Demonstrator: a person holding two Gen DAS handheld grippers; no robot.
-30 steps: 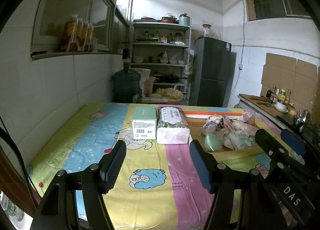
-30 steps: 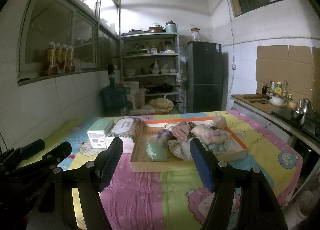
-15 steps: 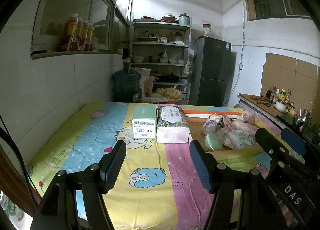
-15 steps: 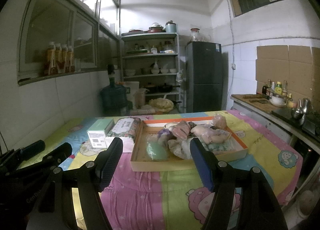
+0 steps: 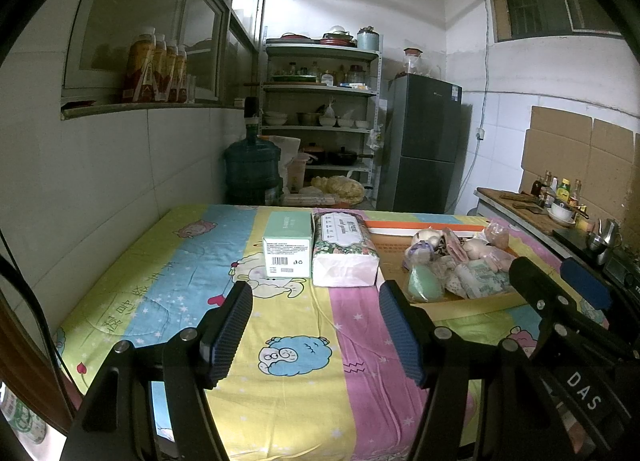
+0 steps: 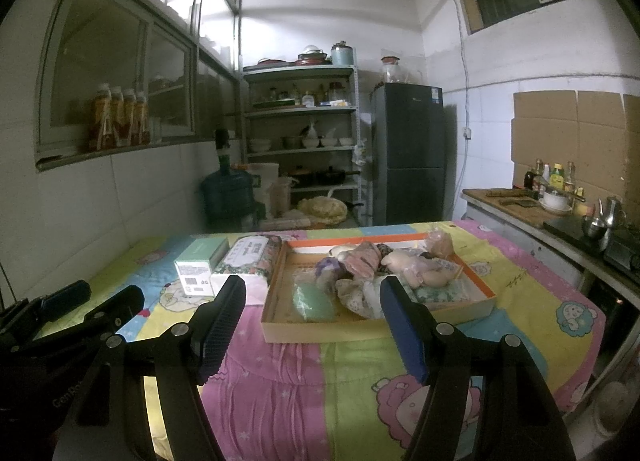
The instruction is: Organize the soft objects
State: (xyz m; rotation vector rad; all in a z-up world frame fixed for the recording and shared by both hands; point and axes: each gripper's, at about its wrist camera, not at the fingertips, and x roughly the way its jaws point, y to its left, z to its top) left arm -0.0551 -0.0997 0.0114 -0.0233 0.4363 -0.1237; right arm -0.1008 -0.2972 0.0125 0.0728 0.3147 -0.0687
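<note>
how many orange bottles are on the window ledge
4, in a row on the ledge by the window, upper left: first, second, third, fourth. More may be hidden behind.

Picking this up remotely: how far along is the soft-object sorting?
Nothing looks sorted yet. The soft items lie heaped in the cardboard tray. Left gripper and right gripper hover with jaws open, empty. Every pick is left; the tissue pack sits untouched.

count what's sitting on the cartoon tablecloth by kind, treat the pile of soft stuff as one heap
green cardboard box: 1
floral tissue pack: 1
shallow orange-edged tray: 1
heap of soft objects in the tray: 1 (single pieces too jumbled to count)
total: 4
Both grippers, left and right, hang open over the cloth and hold nothing.
</note>
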